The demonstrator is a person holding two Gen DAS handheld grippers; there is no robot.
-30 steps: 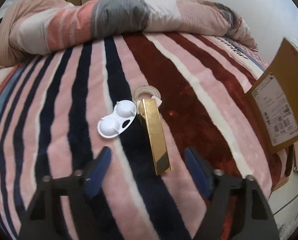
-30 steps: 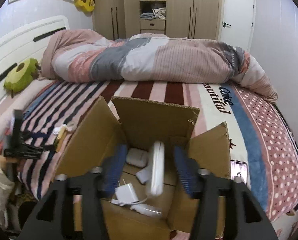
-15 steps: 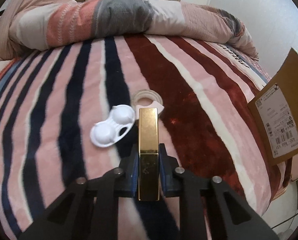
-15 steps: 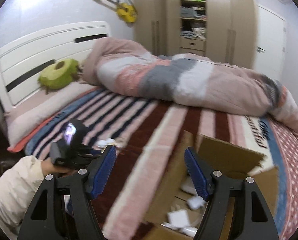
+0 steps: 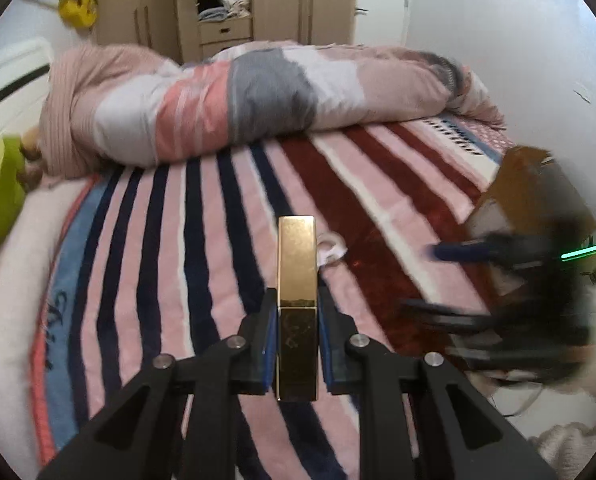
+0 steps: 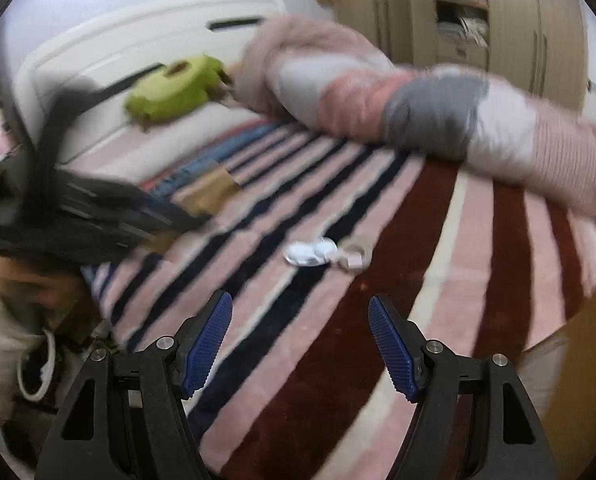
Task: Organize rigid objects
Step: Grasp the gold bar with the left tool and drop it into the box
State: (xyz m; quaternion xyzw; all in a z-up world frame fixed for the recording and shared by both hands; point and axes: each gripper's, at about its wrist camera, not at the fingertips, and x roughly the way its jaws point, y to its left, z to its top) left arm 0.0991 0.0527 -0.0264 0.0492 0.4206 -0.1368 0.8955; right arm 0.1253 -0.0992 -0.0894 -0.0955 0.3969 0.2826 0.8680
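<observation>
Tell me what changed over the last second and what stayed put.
The left gripper closed on the gold bar and lifted it off the striped blanket. The right gripper, open, let go of the white object it held over the cardboard box and swung left toward the white lens case. The lens case and tape roll stayed on the blanket.

Contact lens case [image 6: 310, 253] on bed [image 6: 377, 360], tape roll [image 6: 355, 249] just right of it; duvet [image 6: 417, 112] behind; cardboard box [image 5: 529, 200] at bed's right.
</observation>
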